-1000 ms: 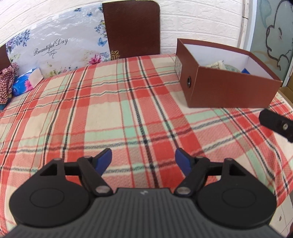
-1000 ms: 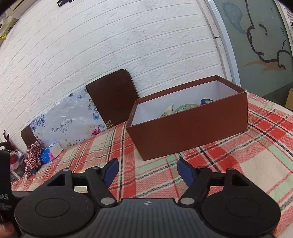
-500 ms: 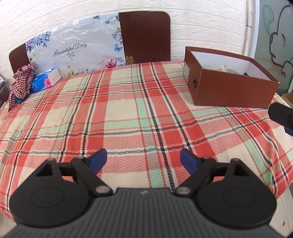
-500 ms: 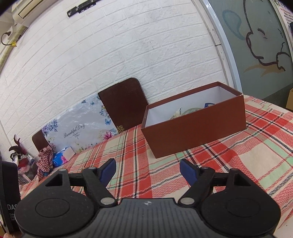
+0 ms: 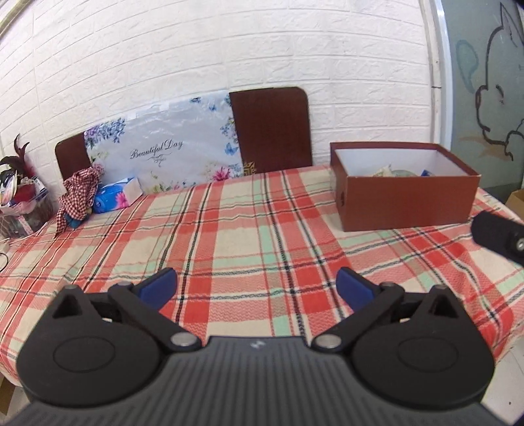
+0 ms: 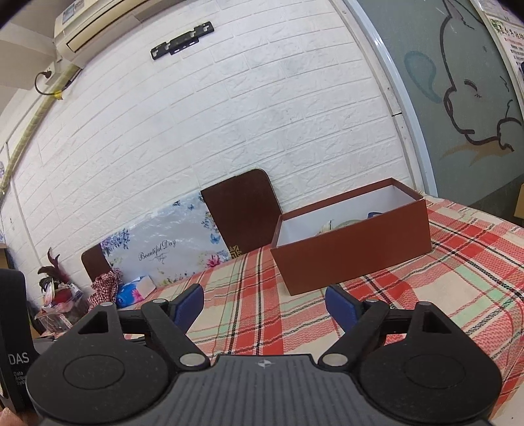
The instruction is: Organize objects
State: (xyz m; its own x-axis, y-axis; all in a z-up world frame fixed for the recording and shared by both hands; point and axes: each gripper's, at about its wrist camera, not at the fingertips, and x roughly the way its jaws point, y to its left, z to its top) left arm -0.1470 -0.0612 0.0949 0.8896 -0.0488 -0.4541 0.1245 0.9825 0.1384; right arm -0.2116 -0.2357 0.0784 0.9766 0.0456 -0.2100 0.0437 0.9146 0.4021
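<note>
Brown box (image 5: 406,203) is already holding several items while both grippers, left gripper (image 5: 257,286) and right gripper (image 6: 263,303), are hanging released and empty, their jaws having just been opening, suggesting sorting is finishing.

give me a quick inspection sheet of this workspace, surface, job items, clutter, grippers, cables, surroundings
surface: plaid tablecloth, its middle bare.
job's things: open brown box at the far right of the cloth; a few items lie inside, mostly hidden by its wall.
clutter: blue tissue pack and checkered cloth bundle at the far left edge; flower basket beyond the edge.
grippers: left gripper and right gripper both open, nothing between the fingers; jaws have just been opening.
cables: a thin white cord at the table's left edge; a black wire on the wall by the air conditioner.
surroundings: white brick wall, floral board and brown panel leaning on it.
</note>
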